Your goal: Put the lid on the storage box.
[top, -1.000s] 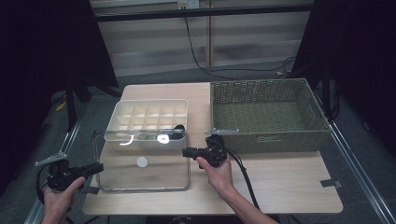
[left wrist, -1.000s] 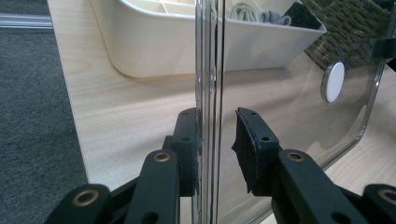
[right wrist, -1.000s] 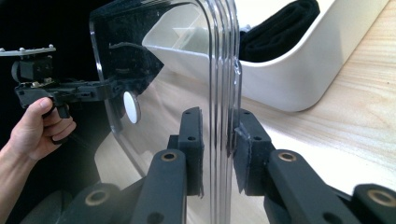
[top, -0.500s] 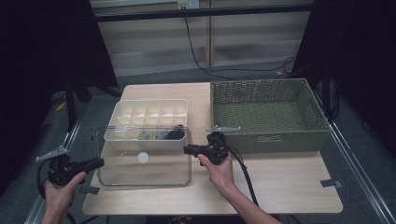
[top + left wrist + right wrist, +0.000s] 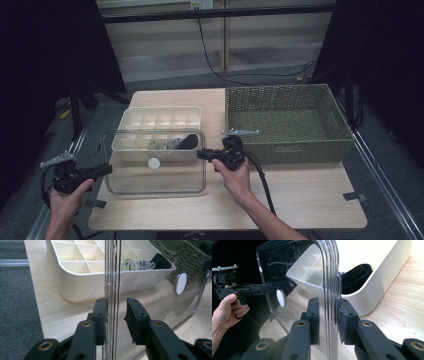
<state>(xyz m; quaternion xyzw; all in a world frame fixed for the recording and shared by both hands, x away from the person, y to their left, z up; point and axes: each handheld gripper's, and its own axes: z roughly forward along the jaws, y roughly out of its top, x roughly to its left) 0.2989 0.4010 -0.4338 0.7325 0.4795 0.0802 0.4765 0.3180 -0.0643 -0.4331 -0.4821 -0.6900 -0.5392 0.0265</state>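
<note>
A clear plastic lid (image 5: 150, 182) with a white knob (image 5: 154, 162) hangs between my two grippers, over the front of a cream divided box (image 5: 125, 150). My left gripper (image 5: 106, 170) is shut on the lid's left edge and my right gripper (image 5: 200, 154) on its right edge. In the left gripper view the lid's rim (image 5: 111, 277) stands upright between the jaws of the left gripper (image 5: 115, 315). The right gripper (image 5: 328, 315) pinches the rim (image 5: 329, 270) the same way. The box holds a black sock (image 5: 187, 141) and paler rolled socks (image 5: 130, 265).
A large woven basket (image 5: 290, 150) stands on the right half of the wooden table (image 5: 300, 200), close behind my right hand. Cables trail from both grippers toward the table's front edge. Dark floor and metal rails surround the table.
The lid has lifted slightly and shifted toward the cream box, so its knob sits higher in the picture. The glare spots on it are gone. Both hands have barely moved.
</note>
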